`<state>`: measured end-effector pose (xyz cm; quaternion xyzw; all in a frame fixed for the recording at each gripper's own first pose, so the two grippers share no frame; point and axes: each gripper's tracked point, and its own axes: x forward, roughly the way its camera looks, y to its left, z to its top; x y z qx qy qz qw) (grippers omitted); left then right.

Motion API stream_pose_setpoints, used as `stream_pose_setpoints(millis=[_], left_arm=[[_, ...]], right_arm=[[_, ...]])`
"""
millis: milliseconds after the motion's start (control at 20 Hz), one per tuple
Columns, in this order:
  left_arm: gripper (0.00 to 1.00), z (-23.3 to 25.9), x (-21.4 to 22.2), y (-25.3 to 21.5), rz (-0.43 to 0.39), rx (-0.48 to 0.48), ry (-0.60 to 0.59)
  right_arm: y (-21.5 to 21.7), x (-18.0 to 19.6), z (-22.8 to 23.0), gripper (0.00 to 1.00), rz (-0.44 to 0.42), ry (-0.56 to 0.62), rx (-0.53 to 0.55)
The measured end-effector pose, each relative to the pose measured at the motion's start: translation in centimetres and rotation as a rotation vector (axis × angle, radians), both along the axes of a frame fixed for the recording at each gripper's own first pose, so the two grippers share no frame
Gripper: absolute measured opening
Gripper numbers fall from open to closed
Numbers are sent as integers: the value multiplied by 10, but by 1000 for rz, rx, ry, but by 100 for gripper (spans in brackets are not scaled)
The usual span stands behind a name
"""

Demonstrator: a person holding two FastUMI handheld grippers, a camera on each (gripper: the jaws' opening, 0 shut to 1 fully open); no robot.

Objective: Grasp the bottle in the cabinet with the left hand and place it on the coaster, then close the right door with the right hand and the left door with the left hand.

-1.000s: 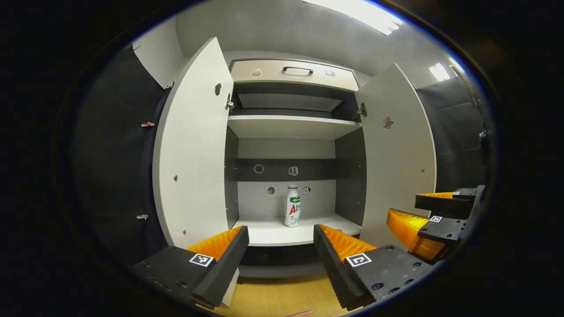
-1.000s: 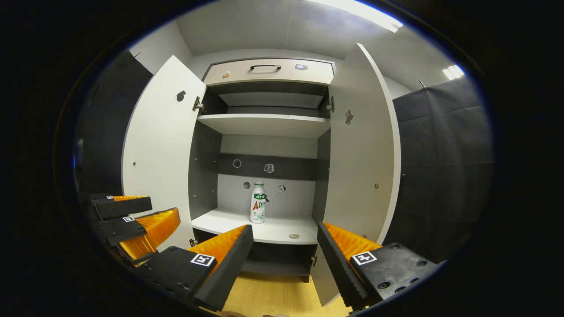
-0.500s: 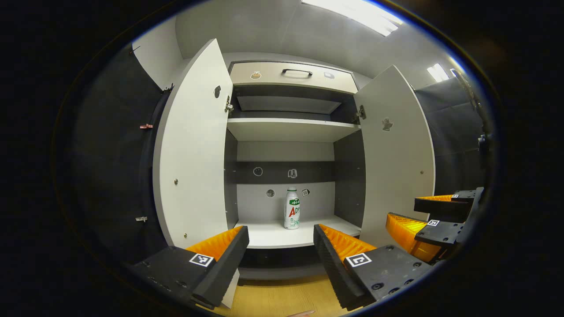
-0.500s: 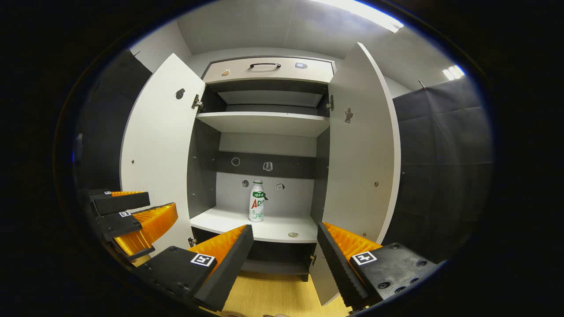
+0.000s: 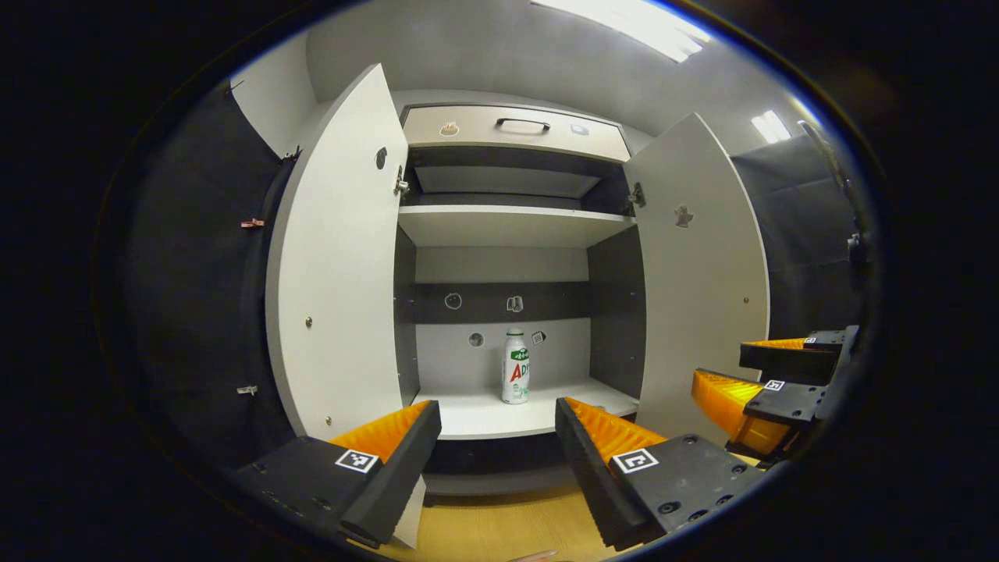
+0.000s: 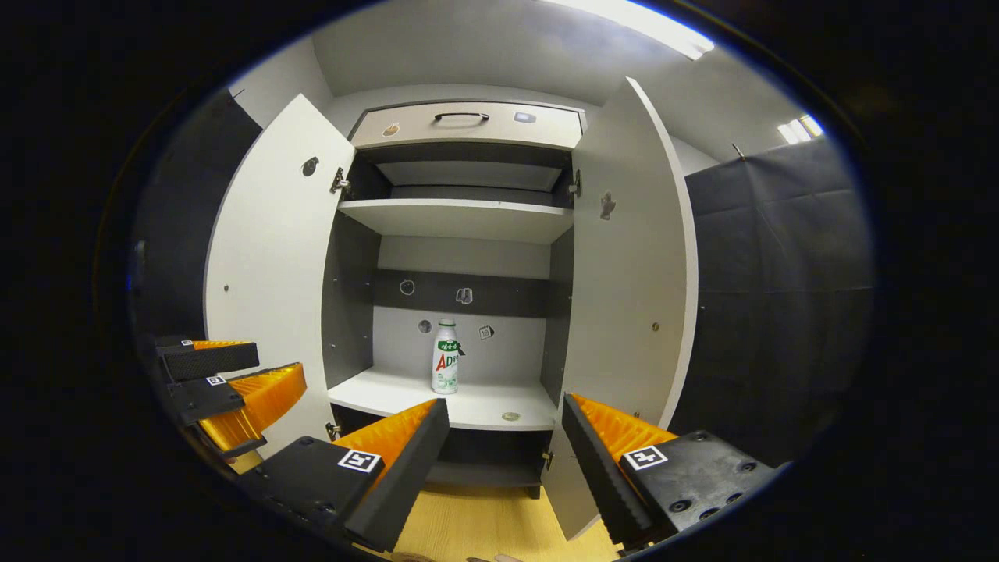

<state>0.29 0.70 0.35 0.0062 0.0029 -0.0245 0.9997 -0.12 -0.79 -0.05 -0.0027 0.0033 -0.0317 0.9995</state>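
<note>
A white bottle (image 5: 515,366) (image 6: 445,357) with a green and red label stands upright on the lower shelf (image 5: 484,417) of an open cabinet. Both doors stand wide open, the left door (image 5: 335,265) (image 6: 265,257) and the right door (image 5: 702,265) (image 6: 628,250). A small round coaster (image 6: 510,416) lies near the shelf's front edge. My left gripper (image 5: 498,437) is open and well short of the shelf, with nothing between its fingers. My right gripper (image 6: 506,437) is open too, in front of the cabinet. Each gripper appears at the side of the other's view (image 5: 769,382) (image 6: 222,382).
Above the bottle is an upper shelf (image 5: 511,222), and a drawer with a dark handle (image 5: 521,123) tops the cabinet. A lower compartment (image 6: 484,468) sits under the shelf. A wooden floor (image 5: 499,527) lies below. Black cloth walls flank the cabinet on both sides.
Both views have shifted slightly; the cabinet and bottle sit a little further left in the right gripper view. Both grippers stay open, and the bottle has not moved.
</note>
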Motion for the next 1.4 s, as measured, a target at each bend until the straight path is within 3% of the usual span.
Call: stream_pose_setpoints(millis=[400,650,1000,1400], left_arm=[[93,-1,43,0,-39,-28,-7],[93,-3,113,-1,-10,4,-30],[93,-18,220,-9,-23,-28,-33],[93,-35,307,-30,-92,-53,-53]], right_arm=[[-1,14,7,96,-2,-38,-46],[-3,52,11,96,41,-92,-52],[-11,100,1,96,95,-103,-97],[-10,141,-25,97,152,-43,-119]])
